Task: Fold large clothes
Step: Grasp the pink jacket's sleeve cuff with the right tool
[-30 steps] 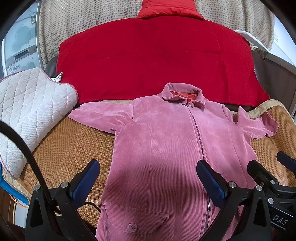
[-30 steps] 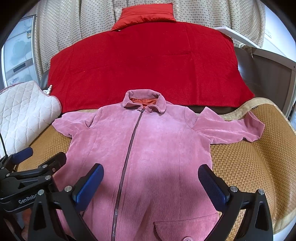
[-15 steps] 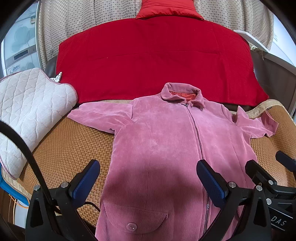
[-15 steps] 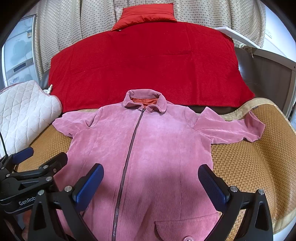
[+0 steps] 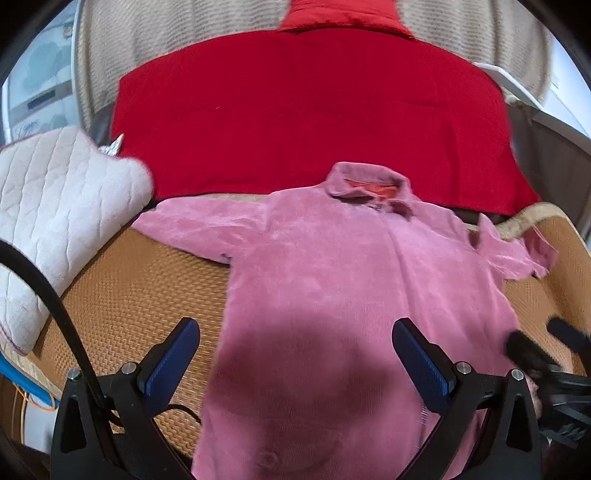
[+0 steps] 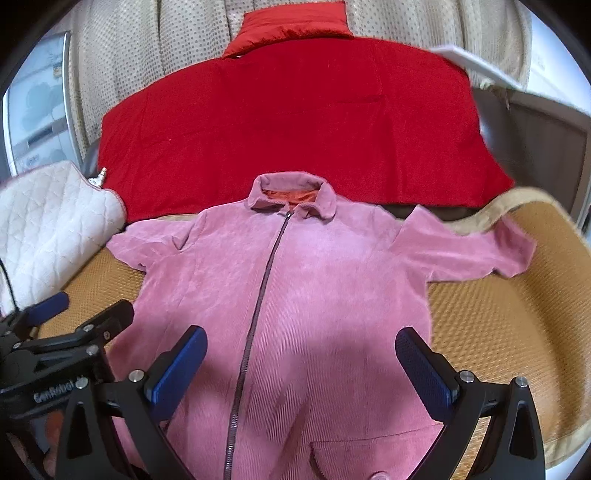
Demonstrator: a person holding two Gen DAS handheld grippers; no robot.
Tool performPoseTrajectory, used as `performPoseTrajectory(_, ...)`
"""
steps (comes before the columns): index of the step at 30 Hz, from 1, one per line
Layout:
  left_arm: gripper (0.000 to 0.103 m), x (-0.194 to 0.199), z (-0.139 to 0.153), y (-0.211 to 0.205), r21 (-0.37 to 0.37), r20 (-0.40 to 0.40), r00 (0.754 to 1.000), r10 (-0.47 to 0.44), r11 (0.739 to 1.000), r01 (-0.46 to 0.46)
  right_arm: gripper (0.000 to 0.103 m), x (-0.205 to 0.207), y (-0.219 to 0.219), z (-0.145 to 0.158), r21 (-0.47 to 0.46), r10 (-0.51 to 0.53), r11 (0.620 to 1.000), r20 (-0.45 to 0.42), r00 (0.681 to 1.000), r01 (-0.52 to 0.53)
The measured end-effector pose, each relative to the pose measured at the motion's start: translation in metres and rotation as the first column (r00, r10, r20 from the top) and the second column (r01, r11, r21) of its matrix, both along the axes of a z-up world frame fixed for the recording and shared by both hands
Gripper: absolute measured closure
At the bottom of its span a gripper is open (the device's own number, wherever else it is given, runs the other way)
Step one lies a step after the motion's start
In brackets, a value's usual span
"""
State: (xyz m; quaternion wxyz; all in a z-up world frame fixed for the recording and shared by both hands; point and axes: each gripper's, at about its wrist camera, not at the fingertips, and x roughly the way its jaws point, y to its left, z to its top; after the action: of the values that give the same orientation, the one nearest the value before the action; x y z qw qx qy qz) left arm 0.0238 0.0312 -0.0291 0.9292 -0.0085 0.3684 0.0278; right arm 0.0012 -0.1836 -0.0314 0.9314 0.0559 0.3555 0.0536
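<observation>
A pink corduroy jacket (image 5: 332, 280) lies flat and face up on a woven mat (image 5: 133, 295), zipped, collar away from me, both short sleeves spread out. It also shows in the right wrist view (image 6: 317, 280). My left gripper (image 5: 295, 358) is open and empty, hovering above the jacket's lower left part. My right gripper (image 6: 303, 365) is open and empty, hovering above the lower right part by the zipper (image 6: 266, 273). Each gripper shows at the edge of the other's view.
A red blanket (image 5: 314, 118) covers the sofa back behind the jacket, with a red cushion (image 6: 295, 22) above. A white quilted pad (image 5: 55, 206) lies at the left. The woven mat (image 6: 498, 325) extends to the right of the jacket.
Both grippers have shifted slightly and the views are now blurred by motion. The jacket lies as before and both grippers stay open.
</observation>
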Motion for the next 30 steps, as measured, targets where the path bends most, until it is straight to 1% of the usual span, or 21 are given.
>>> performPoseTrajectory(2, 0.000, 0.012, -0.005, 0.024, -0.023, -0.015, 0.999, 0.047, 0.999, -0.047, 0.000, 0.001, -0.020, -0.008, 0.077, -0.005, 0.997, -0.013, 1.000, 0.006)
performPoseTrajectory(3, 0.000, 0.021, -0.011, 0.040, -0.033, -0.030, 0.996, 0.088, 0.995, -0.089, 0.000, 0.003, -0.036, -0.014, 0.122, -0.024, 0.992, -0.026, 0.999, 0.027)
performPoseTrajectory(6, 0.000, 0.050, -0.032, 0.092, -0.039, -0.089, 0.972, 0.217, 0.975, -0.221, 0.000, 0.010, -0.091, -0.032, 0.246, -0.101, 0.963, -0.064, 0.993, 0.113)
performPoseTrajectory(8, 0.000, 0.071, -0.050, 0.130, -0.018, -0.139, 0.942, 0.306, 0.950, -0.311, 0.000, 0.018, -0.139, -0.045, 0.329, -0.173, 0.924, -0.101, 0.980, 0.197)
performPoseTrajectory(9, 0.000, 0.078, -0.056, 0.142, -0.014, -0.155, 0.929, 0.336, 0.939, -0.342, 0.000, 0.022, -0.165, -0.050, 0.363, -0.216, 0.899, -0.115, 0.970, 0.243)
performPoseTrajectory(10, 0.000, 0.087, -0.064, 0.160, -0.015, -0.175, 0.909, 0.378, 0.922, -0.386, 0.001, 0.027, -0.193, -0.056, 0.392, -0.269, 0.870, -0.131, 0.954, 0.299)
performPoseTrajectory(11, 0.000, 0.093, -0.070, 0.176, -0.022, -0.188, 0.890, 0.416, 0.904, -0.427, 0.006, 0.031, -0.213, -0.058, 0.410, -0.306, 0.847, -0.142, 0.941, 0.338)
performPoseTrajectory(12, 0.000, 0.096, -0.074, 0.185, -0.027, -0.192, 0.876, 0.443, 0.890, -0.456, 0.013, 0.038, -0.245, -0.063, 0.440, -0.354, 0.811, -0.154, 0.922, 0.385)
performPoseTrajectory(14, 0.000, 0.102, -0.082, 0.207, -0.044, -0.195, 0.840, 0.506, 0.851, -0.523, 0.017, 0.050, -0.281, -0.072, 0.473, -0.406, 0.762, -0.185, 0.895, 0.443)
performPoseTrajectory(15, 0.000, 0.104, -0.084, 0.212, -0.053, -0.195, 0.833, 0.517, 0.843, -0.536, 0.017, 0.060, -0.306, -0.080, 0.499, -0.431, 0.720, -0.222, 0.875, 0.482)
performPoseTrajectory(16, 0.000, 0.106, -0.089, 0.217, -0.064, -0.199, 0.825, 0.529, 0.833, -0.549, 0.017, 0.068, -0.321, -0.086, 0.523, -0.437, 0.693, -0.243, 0.866, 0.496)
performPoseTrajectory(17, 0.000, 0.108, -0.093, 0.221, -0.068, -0.207, 0.821, 0.532, 0.829, -0.555, 0.017, 0.078, -0.336, -0.092, 0.540, -0.448, 0.664, -0.266, 0.854, 0.517)
performPoseTrajectory(19, 0.000, 0.112, -0.105, 0.224, -0.073, -0.222, 0.821, 0.527, 0.830, -0.553, 0.017, 0.092, -0.355, -0.099, 0.553, -0.463, 0.634, -0.287, 0.838, 0.540)
performPoseTrajectory(20, 0.000, 0.108, -0.107, 0.224, -0.096, -0.180, 0.831, 0.526, 0.832, -0.547, 0.017, 0.100, -0.363, -0.102, 0.562, -0.469, 0.620, -0.293, 0.833, 0.547)
performPoseTrajectory(21, 0.000, 0.106, -0.108, 0.224, -0.099, -0.172, 0.830, 0.531, 0.829, -0.551, 0.017, 0.109, -0.370, -0.105, 0.574, -0.477, 0.599, -0.306, 0.824, 0.559)
performPoseTrajectory(23, 0.000, 0.105, -0.109, 0.225, -0.104, -0.161, 0.826, 0.540, 0.823, -0.559, 0.017, 0.125, -0.377, -0.110, 0.572, -0.482, 0.586, -0.323, 0.815, 0.573)
performPoseTrajectory(25, 0.000, 0.104, -0.108, 0.220, -0.115, -0.148, 0.819, 0.554, 0.813, -0.571, 0.018, 0.144, -0.381, -0.112, 0.547, -0.497, 0.587, -0.339, 0.799, 0.597)
performPoseTrajectory(27, 0.000, 0.101, -0.108, 0.218, -0.119, -0.126, 0.814, 0.567, 0.806, -0.580, 0.023, 0.159, -0.386, -0.114, 0.514, -0.526, 0.581, -0.355, 0.773, 0.631)
performPoseTrajectory(28, 0.000, 0.100, -0.108, 0.217, -0.119, -0.123, 0.813, 0.570, 0.804, -0.582, 0.025, 0.165, -0.388, -0.114, 0.512, -0.537, 0.569, -0.362, 0.762, 0.644)
performPoseTrajectory(29, 0.000, 0.099, -0.108, 0.217, -0.121, -0.118, 0.810, 0.574, 0.802, -0.585, 0.033, 0.168, -0.389, -0.119, 0.514, -0.541, 0.562, -0.364, 0.758, 0.648)
performPoseTrajectory(30, 0.000, 0.098, -0.108, 0.217, -0.122, -0.111, 0.808, 0.579, 0.799, -0.589, 0.048, 0.175, -0.391, -0.120, 0.510, -0.544, 0.557, -0.373, 0.752, 0.655)
